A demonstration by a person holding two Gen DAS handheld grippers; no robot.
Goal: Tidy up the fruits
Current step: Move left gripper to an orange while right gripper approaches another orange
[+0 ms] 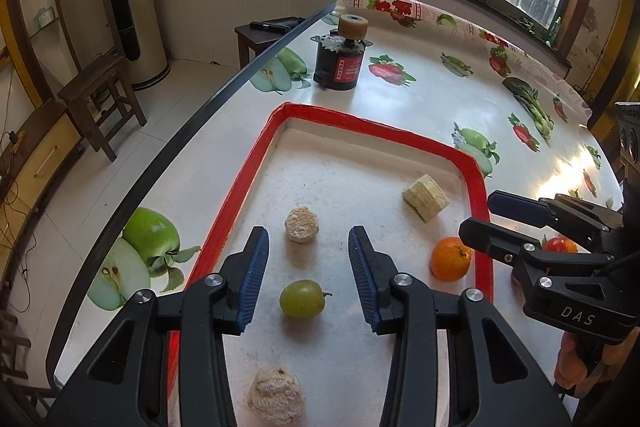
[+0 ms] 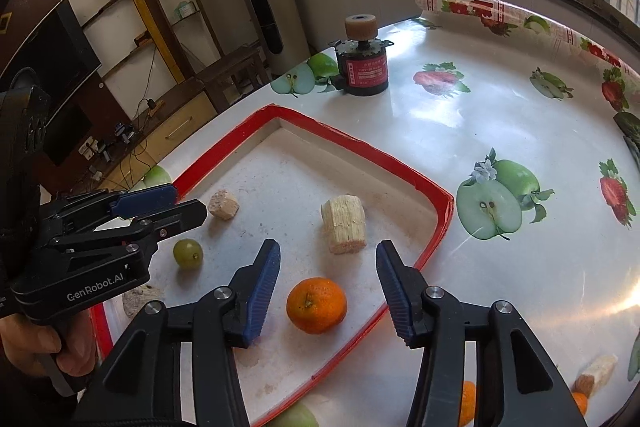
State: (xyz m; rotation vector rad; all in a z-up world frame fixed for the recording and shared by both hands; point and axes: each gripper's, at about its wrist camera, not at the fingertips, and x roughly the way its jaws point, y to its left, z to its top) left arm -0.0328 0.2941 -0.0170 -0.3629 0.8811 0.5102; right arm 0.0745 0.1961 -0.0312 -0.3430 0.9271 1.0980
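Hidden and cut-off things around the two grippers

Behind the right gripper [image 1: 476,215], a red fruit [image 1: 559,245] is mostly covered; below it, orange pieces [image 2: 467,402] are cut off by its arm. The motor label [image 2: 369,70] is unreadable.

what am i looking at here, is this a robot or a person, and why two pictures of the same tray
It is a person, not a robot. Each hand holds a handheld tool with two blue-padded jaws and a wide-angle camera looking along them, so each picture comes from one tool.

The left wrist view shows the left gripper, jaws open, around a green grape. The right wrist view shows the right gripper, jaws open, over an orange. Neither holds anything.

Both fruits lie in a red-rimmed tray along with several pale chunks. The tray sits on a table covered in a fruit-print cloth, with a small black motor behind it.
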